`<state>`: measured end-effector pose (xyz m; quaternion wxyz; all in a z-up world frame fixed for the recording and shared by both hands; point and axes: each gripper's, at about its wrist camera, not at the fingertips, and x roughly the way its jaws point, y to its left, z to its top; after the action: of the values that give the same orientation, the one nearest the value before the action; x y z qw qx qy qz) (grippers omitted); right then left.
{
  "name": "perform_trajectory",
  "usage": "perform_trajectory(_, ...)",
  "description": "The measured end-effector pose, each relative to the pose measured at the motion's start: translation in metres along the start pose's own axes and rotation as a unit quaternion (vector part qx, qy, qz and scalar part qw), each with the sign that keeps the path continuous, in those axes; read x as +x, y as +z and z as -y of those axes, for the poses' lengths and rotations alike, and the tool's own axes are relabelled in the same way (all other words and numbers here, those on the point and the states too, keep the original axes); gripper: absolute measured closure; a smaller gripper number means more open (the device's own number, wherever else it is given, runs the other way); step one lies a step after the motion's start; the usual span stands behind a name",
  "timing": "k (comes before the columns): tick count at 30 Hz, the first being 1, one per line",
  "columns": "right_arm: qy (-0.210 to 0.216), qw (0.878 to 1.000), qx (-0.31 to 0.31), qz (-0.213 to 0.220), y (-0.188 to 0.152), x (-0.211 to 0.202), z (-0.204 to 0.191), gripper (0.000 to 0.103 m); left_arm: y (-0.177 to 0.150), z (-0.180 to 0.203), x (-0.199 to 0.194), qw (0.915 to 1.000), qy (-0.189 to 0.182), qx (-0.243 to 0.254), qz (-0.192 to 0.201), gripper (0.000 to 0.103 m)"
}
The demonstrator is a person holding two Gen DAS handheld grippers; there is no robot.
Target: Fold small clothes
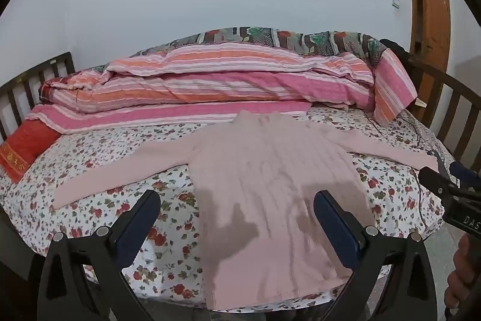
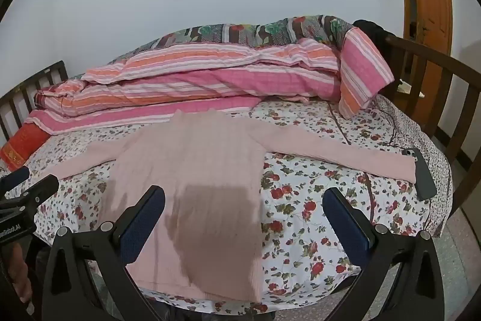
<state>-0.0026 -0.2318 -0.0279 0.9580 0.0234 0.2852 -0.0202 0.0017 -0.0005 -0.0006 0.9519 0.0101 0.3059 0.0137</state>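
Note:
A pale pink ribbed sweater [image 1: 270, 170] [image 2: 192, 164] lies flat on the floral bed sheet [image 1: 99, 146], both sleeves spread out sideways, hem toward me. My left gripper [image 1: 237, 200] hovers open above the sweater's lower body, its fingers wide apart with nothing between them. My right gripper [image 2: 244, 197] is also open and empty, over the sweater's right hem edge and the bare sheet [image 2: 306, 200] beside it. Each gripper shows at the edge of the other's view. Shadows of the grippers fall on the sweater.
A rolled pink-and-orange striped quilt [image 1: 210, 80] [image 2: 195, 80] lies along the far side of the bed. A dark phone [image 2: 421, 173] rests by the right sleeve cuff. A red pillow [image 1: 24, 149] sits far left. Wooden bed rails [image 2: 436, 86] stand at both ends.

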Motion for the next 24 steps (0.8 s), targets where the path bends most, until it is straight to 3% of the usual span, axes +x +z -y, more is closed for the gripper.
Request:
perform_trajectory(4,-0.002,1.0,-0.003,-0.005,0.0,-0.002,-0.001,0.0,0.001,0.019,-0.006,0.9997,0.006,0.02,0.009,0.001)
perform_trajectory(8,-0.005,1.0,-0.003,-0.009,0.0,-0.003,-0.005,0.0,0.0,-0.001,-0.01,1.0,-0.001,0.0,0.008,0.001)
perform_trajectory(24,-0.003,1.0,0.001,-0.014,-0.002,-0.006,-0.008,0.0,-0.003,-0.005,-0.014,1.0,0.008,-0.002,0.003,0.001)
